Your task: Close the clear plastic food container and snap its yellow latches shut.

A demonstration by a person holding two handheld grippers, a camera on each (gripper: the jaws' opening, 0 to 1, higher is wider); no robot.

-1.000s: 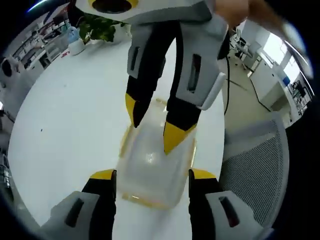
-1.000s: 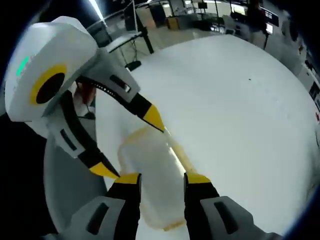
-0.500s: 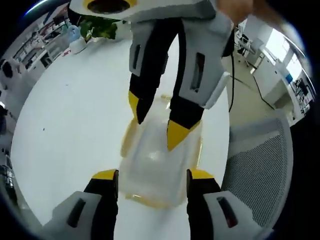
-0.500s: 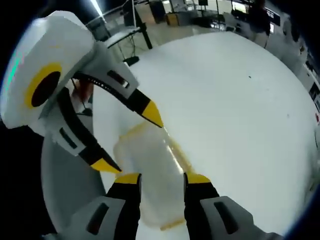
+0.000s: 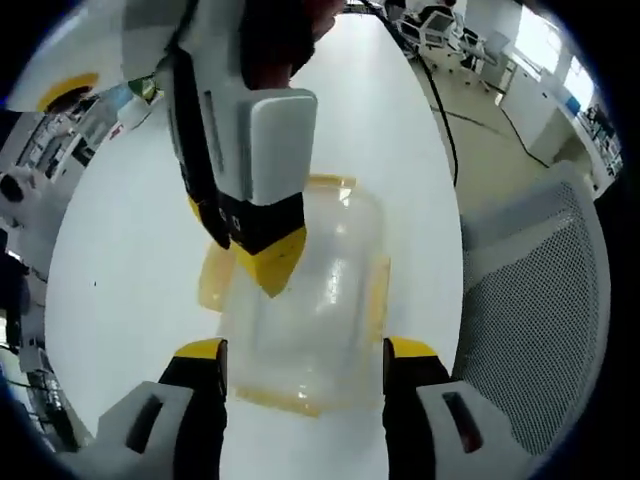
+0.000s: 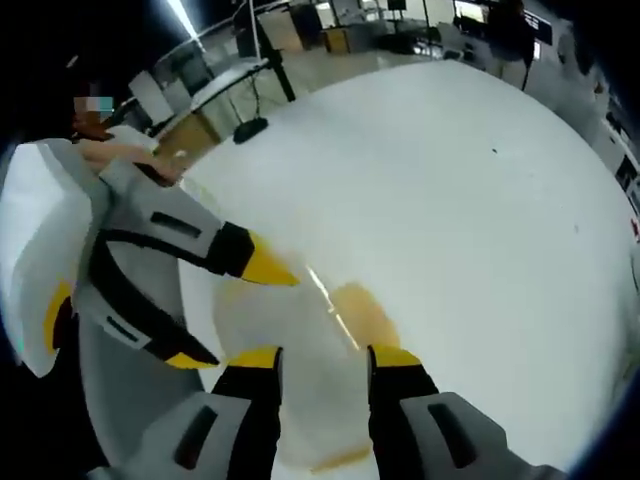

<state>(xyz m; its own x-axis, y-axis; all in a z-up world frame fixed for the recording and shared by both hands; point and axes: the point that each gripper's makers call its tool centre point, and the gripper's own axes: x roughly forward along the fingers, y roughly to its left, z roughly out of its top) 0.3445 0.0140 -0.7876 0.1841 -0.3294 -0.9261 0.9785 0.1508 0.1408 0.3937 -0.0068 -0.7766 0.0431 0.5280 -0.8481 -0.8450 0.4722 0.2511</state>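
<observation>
Left gripper view: the clear container (image 5: 310,300) sits on the white desk (image 5: 130,250), lid already down on it by the look of things. The left tool (image 5: 305,352) has its jaws spread wide, one on each side of the near end of the box, not squeezing it as far as I can tell. The right tool (image 5: 268,268) comes in from the top with a yellow tip down on the lid near the left-side yellow latch (image 5: 213,280); whether its jaws are apart or together, I can't tell. The latch on the other side (image 5: 378,295) looks flared out too.

Right gripper view: the right tool (image 6: 325,355) has its jaws parted with the box (image 6: 300,370) between them, the left tool (image 6: 235,310) straddling it from the left, a yellow flap (image 6: 365,312) showing near the top.

So I'd say we're at the latching step. Next move probably needs a firm press on a flap while the other tool steadies the box.
</observation>
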